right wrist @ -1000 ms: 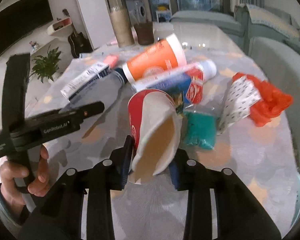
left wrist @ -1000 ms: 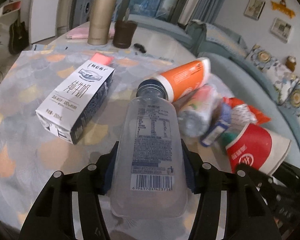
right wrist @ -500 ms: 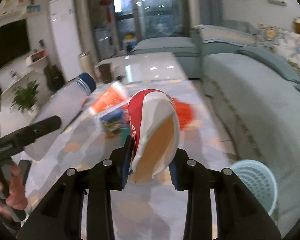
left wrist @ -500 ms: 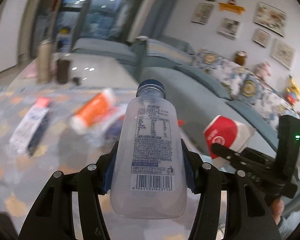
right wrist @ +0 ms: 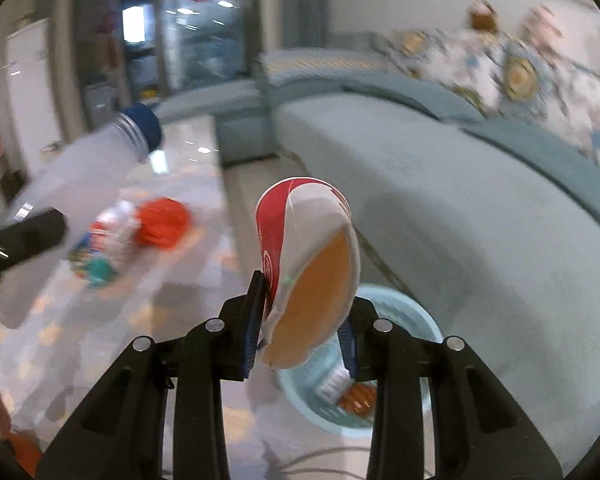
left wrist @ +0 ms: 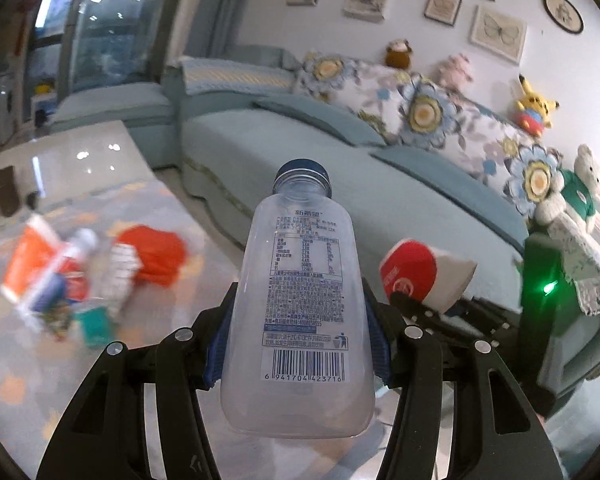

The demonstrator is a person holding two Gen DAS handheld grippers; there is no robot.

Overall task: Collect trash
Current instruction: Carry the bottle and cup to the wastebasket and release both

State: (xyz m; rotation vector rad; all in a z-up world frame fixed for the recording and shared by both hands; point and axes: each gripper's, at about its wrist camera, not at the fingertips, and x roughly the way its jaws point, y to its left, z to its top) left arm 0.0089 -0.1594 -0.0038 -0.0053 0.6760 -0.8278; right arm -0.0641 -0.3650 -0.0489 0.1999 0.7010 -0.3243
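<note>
Both hands are carrying collected trash toward the bin, so the step in hand is judged to be the transfer from table to bin, with release still to come. The sofa [left wrist: 380, 168] is filling the far side of both views, with the patterned table [left wrist: 60, 360] lying to the left. The pale blue bin [right wrist: 400, 308] is sitting on the floor between table and sofa, directly beneath the right gripper [right wrist: 302, 320], and some rubbish is already showing inside it. The left gripper [left wrist: 296, 332] is pinching the clear plastic bottle [left wrist: 300, 300] across its body, blue cap pointing forward; the pads are pressing both sides. The right gripper is pinching the crushed red and white paper cup [right wrist: 308, 264], its flattened mouth facing the camera. The next move appears to call for parting the right jaws over the bin mouth, then bringing the bottle over the same opening, since the left hand is riding just beside and to the left of the right one. The two grippers are working close together, so a clash over the small bin is the main risk. More trash is waiting on the table: an orange tube [left wrist: 24, 260], a red wrapper [left wrist: 160, 256] and a teal packet [left wrist: 94, 326], all blurred
</note>
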